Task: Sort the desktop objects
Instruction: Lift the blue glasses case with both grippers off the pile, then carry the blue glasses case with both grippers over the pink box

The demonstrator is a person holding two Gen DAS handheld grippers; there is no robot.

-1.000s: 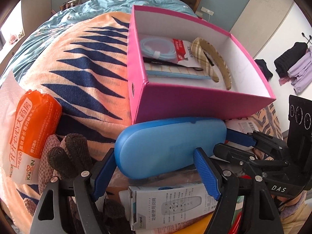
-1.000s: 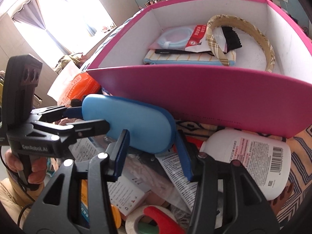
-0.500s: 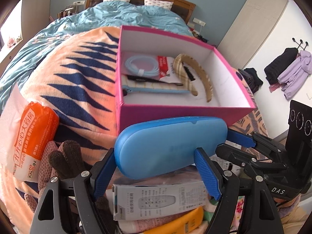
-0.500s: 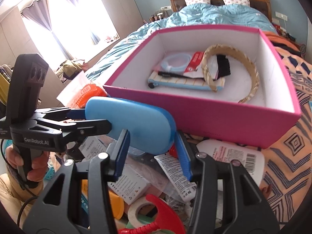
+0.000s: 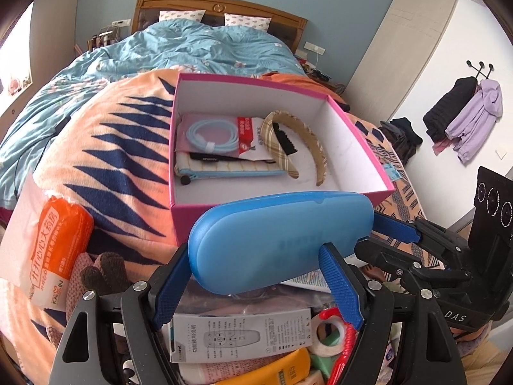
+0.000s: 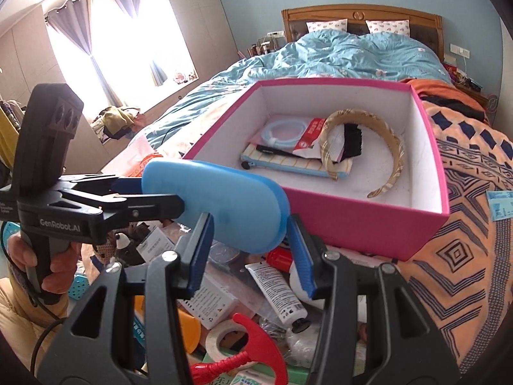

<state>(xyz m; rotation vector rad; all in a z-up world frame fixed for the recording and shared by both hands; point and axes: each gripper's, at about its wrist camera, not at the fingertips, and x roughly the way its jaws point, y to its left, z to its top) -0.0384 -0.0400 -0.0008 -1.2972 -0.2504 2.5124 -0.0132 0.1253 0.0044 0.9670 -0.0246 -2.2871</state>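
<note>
A blue oval glasses case [image 5: 279,240] is held in the air by both grippers, just in front of the pink box [image 5: 362,189]. My left gripper [image 5: 256,285] is shut on the case's left end. My right gripper [image 6: 250,247] is shut on its right end [image 6: 231,205]. The pink box [image 6: 368,224] holds a coiled blue cable in a bag [image 5: 211,134], a striped pouch [image 5: 224,170] and a plaid headband [image 6: 391,157]. The other gripper shows in each view, the right one [image 5: 394,227] and the left one [image 6: 128,199].
Below the case lies a heap of loose things: a white remote-control box [image 5: 240,333], a tape roll [image 6: 224,333], a red hook [image 6: 250,346], a white tube [image 6: 279,292], an orange packet [image 5: 54,243] and knit gloves [image 5: 99,272]. All rests on an orange and navy blanket [image 5: 121,147].
Both grippers have lifted the blue case upward and pulled back from the box, so the box's inside shows more fully from above. Both stay shut on the case.
</note>
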